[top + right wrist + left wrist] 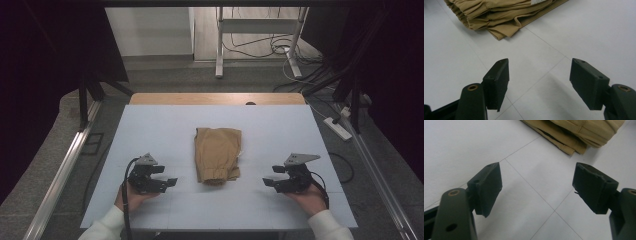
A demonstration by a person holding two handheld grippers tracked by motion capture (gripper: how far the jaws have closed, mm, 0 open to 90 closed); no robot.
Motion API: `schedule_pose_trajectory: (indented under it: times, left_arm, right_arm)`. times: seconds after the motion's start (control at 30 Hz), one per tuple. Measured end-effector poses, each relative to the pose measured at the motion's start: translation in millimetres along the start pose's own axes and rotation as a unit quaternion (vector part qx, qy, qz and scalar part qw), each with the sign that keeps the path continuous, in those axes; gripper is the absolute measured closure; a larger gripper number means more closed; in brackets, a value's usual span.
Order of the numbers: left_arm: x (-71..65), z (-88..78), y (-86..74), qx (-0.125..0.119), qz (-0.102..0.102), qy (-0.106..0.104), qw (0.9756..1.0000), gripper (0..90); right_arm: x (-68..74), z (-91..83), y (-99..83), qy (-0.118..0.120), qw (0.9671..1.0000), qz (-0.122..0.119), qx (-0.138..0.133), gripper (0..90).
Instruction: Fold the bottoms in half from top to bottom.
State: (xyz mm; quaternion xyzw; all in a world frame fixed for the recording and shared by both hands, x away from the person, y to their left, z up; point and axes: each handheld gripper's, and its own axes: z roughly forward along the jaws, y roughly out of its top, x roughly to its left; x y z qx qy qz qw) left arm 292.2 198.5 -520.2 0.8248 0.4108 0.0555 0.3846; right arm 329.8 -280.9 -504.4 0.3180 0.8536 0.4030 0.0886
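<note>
A folded tan garment [216,154] lies flat in the middle of the white table [165,125]. My left gripper [169,175] rests low on the table to the garment's left, jaws pointing toward it and open with nothing between them. My right gripper [269,176] mirrors it on the garment's right, also open and empty. In the left gripper view the folded garment [574,135] lies beyond my left gripper [537,187], a short way off. In the right gripper view the garment's gathered waistband [499,15] lies ahead of my right gripper [540,83], apart from the pads.
The white board lies on a wooden tabletop [217,98] whose far edge shows. Metal rails [65,165] run along both sides. Beyond the table stand a white frame [260,30], loose cables and a power strip [338,128] on the floor.
</note>
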Motion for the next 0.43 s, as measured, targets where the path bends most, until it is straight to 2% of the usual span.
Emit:
schedule_pose_trajectory:
  times: [0.43]
  left_arm:
    - [0.7, 0.7, -0.4, 0.002, 0.0, 0.0, 1.0, 22.9]
  right_arm:
    - [1.5, 2.4, -0.2, -0.001, 1.0, -0.007, 0.007, 31.3]
